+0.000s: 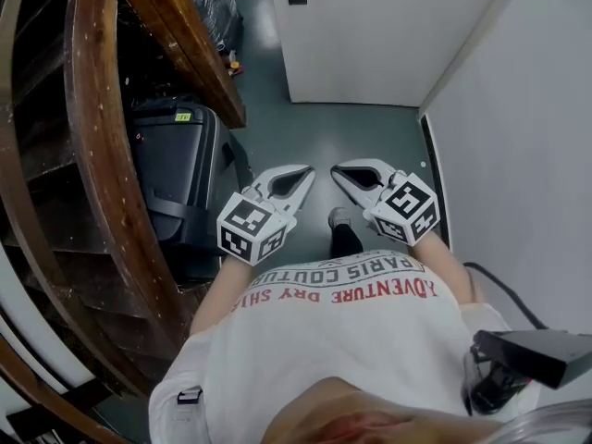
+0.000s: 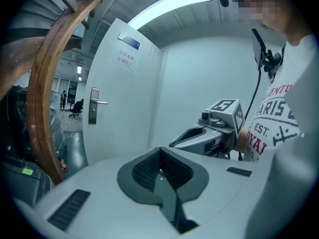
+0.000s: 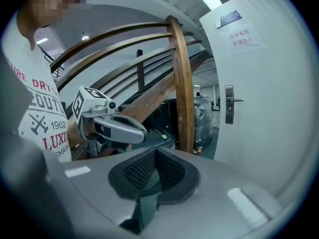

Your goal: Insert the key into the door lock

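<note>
Left gripper jaws together; right gripper likewise (door ahead).

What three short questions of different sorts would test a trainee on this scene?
1. True or false: the left gripper holds something.
2. Multiple choice: the handle on the door is A) a level lever, B) a round knob, C) missing.
3. Fill in: the right gripper is ____ (open or shut).

Key: 1 false, it is shut and empty; 2 A; 3 shut.
</note>
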`<control>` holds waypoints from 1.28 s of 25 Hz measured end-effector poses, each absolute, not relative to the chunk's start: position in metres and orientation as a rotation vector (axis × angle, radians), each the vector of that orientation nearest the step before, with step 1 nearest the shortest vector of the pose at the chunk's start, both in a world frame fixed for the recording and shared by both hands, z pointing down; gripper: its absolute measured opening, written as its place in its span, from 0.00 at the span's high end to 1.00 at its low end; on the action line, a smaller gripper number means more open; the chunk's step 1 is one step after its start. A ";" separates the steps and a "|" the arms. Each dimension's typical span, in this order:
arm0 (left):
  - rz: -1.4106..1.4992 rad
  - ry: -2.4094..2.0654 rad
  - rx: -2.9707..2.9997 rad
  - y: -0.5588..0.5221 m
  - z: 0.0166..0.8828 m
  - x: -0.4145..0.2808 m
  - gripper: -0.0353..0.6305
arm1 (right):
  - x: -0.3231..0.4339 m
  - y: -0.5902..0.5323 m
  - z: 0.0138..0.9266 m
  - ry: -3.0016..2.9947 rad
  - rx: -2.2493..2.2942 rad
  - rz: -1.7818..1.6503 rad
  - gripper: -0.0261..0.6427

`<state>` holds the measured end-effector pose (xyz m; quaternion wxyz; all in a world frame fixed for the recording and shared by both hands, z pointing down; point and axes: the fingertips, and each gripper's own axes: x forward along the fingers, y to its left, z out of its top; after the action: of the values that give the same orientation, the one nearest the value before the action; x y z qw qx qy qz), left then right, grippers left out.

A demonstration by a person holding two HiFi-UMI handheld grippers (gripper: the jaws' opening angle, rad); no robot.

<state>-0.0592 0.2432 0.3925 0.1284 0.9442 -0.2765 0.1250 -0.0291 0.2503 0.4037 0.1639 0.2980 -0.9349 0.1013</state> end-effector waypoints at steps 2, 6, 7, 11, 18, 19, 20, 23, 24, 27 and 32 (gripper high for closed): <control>0.373 -0.791 2.749 0.283 0.387 -0.073 0.94 | -0.044 0.290 0.400 -2.656 0.863 0.294 0.96; 0.361 -0.779 2.746 0.347 0.367 -0.092 0.94 | -0.061 0.355 0.375 -2.677 0.896 0.303 0.96; 0.359 -0.785 2.754 0.359 0.360 -0.095 0.94 | -0.062 0.367 0.367 -2.685 0.903 0.298 0.96; 0.353 -0.799 2.791 0.406 0.336 -0.095 0.94 | -0.058 0.411 0.344 -2.713 0.926 0.261 0.96; 0.315 -0.826 2.798 0.482 0.333 -0.075 0.94 | -0.041 0.491 0.344 -2.717 0.904 0.223 0.96; 0.307 -0.819 2.797 0.494 0.335 -0.069 0.94 | -0.036 0.501 0.347 -2.715 0.906 0.228 0.96; 0.299 -0.813 2.793 0.506 0.338 -0.062 0.94 | -0.030 0.512 0.349 -2.713 0.908 0.230 0.96; 0.305 -0.813 2.788 0.538 0.341 -0.048 0.94 | -0.018 0.543 0.353 -2.713 0.911 0.236 0.96; 0.314 -0.812 2.794 0.548 0.340 -0.045 0.94 | -0.016 0.552 0.352 -2.717 0.914 0.235 0.96; 0.321 -0.812 2.808 0.570 0.334 -0.043 0.94 | -0.012 0.572 0.345 -2.727 0.920 0.216 0.96; 0.311 -0.818 2.808 0.594 0.330 -0.036 0.94 | -0.007 0.596 0.340 -2.741 0.920 0.186 0.96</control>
<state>-0.0364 0.5937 0.3300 0.0999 0.9499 -0.2768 0.1051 -0.0074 0.5961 0.3397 0.1218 0.3151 -0.9391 0.0636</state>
